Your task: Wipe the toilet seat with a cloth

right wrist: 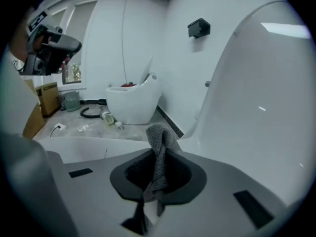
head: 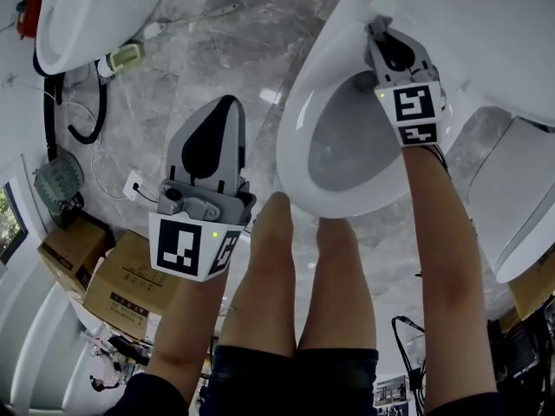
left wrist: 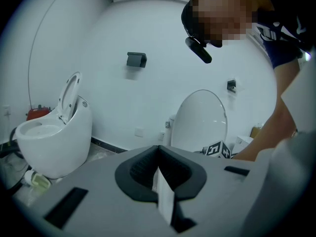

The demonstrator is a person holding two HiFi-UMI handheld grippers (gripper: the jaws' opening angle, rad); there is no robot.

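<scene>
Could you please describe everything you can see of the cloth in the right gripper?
The cloth is grey, with a knitted, waffle-like texture. It is bunched into a fold, pinched between the shut jaws of the right gripper, its crumpled end standing up past them. Behind it lies the toilet rim; contact cannot be told.

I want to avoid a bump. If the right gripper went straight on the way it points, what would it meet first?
Probably the raised toilet lid, near its base; the cloth in the right gripper would touch first. Depth is unclear, so it may just pass the lid's left edge.
</scene>
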